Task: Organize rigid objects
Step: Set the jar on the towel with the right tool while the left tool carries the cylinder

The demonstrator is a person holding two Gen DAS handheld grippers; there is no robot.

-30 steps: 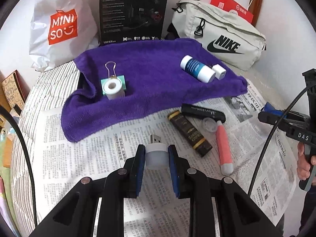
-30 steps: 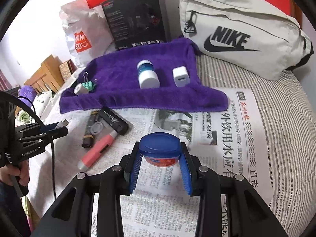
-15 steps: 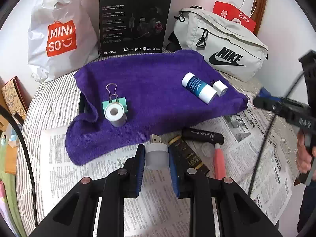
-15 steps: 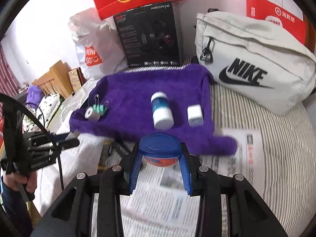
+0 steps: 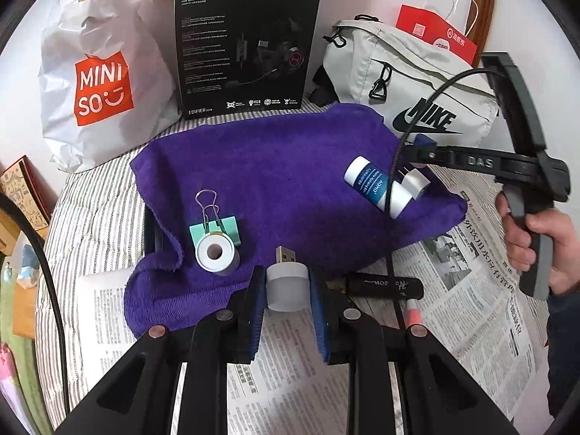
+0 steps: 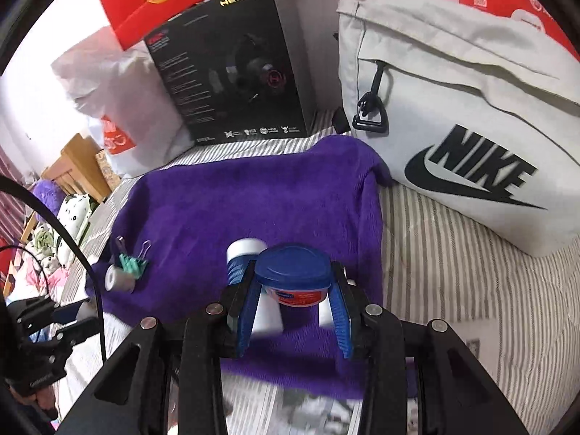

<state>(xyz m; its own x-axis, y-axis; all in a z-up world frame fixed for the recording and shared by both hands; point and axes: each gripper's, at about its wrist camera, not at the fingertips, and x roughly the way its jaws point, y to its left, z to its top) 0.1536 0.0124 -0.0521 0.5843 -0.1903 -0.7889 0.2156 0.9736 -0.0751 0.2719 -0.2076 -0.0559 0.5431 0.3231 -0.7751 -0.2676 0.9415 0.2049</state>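
My left gripper (image 5: 286,290) is shut on a small white USB night light (image 5: 286,284), its plug pointing forward over the near edge of the purple towel (image 5: 272,166). On the towel lie a white tape roll (image 5: 216,253) beside a mint binder clip (image 5: 214,226), a blue-and-white bottle (image 5: 377,190) and a white charger cube (image 5: 415,181). My right gripper (image 6: 293,290) is shut on a blue-lidded jar (image 6: 294,275), held over the towel (image 6: 253,199) just in front of the bottle (image 6: 242,253). From the left wrist view the right gripper (image 5: 420,146) hangs above the charger.
A black tube (image 5: 384,287) and a pink pen (image 5: 413,313) lie on newspaper (image 5: 471,272) right of the left gripper. Behind the towel stand a white shopping bag (image 5: 98,83), a black headset box (image 5: 246,50) and a grey Nike bag (image 6: 471,116). A hand (image 5: 533,239) holds the right gripper.
Both grippers moved forward toward the towel with their loads. The right one travelled farther, from above the newspaper to over the towel's near part; the left one now reaches the towel's edge.
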